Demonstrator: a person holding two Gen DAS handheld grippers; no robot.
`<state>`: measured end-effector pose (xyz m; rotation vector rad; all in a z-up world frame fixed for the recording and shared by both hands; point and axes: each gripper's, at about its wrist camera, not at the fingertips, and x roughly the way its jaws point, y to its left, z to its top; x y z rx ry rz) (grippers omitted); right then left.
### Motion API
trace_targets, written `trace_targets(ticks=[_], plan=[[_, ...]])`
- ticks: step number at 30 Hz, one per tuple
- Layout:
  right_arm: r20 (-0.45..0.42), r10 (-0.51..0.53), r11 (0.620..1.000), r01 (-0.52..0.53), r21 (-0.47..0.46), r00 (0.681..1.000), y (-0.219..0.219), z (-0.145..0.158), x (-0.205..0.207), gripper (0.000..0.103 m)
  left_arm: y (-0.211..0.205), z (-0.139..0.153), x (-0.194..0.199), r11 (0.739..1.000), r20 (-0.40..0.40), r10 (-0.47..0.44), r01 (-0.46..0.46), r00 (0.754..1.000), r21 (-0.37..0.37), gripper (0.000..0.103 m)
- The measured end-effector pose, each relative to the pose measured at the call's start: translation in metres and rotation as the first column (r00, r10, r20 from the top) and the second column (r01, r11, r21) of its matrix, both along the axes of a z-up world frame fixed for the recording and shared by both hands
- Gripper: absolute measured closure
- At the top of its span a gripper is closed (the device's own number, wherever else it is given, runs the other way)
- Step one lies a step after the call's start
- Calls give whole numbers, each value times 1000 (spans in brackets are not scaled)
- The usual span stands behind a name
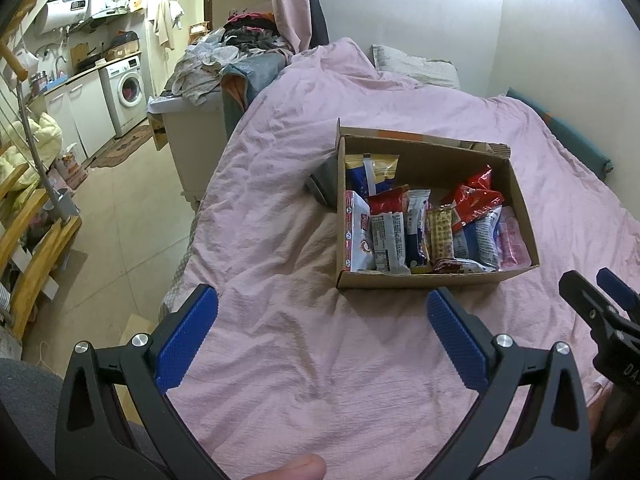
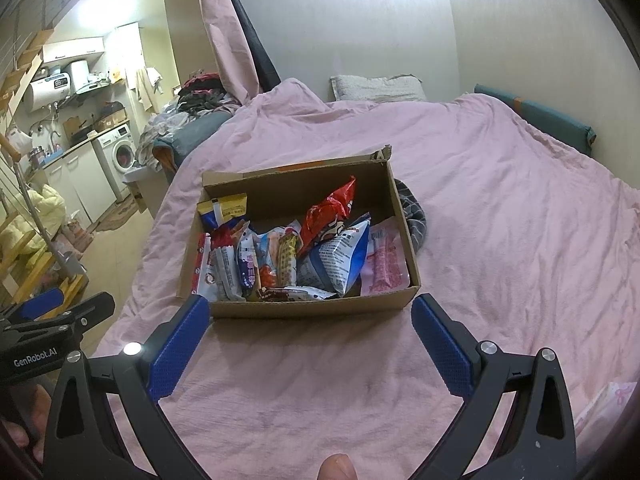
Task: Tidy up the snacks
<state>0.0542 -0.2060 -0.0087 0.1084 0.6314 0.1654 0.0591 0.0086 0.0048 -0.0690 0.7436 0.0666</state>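
From the left wrist, the snack packets (image 1: 420,228) are seen packed inside the cardboard box (image 1: 416,280) on the bed (image 1: 280,240); the left gripper (image 1: 320,320) is held released, empty.

From the right wrist, the right gripper (image 2: 310,334) is likewise spread, nothing grasped. Little appears left, unless sorting is wanted.

Both the left gripper (image 1: 322,334) and the right gripper (image 2: 310,338) have curved black frames with triangular cutouts, silver round screws and blue textured pads (image 1: 188,338), and white "GenRobot.AI" lettering (image 2: 32,360) marks the left one's side.
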Motion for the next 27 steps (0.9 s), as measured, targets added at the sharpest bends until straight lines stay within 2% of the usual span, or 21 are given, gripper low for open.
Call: trace_targets(ticks=[27], plan=[[1,2,1000,-2,3,1000,-1,0,-1,0,3,-2,-1,1000,-3,4,-4,1000,-7,0]])
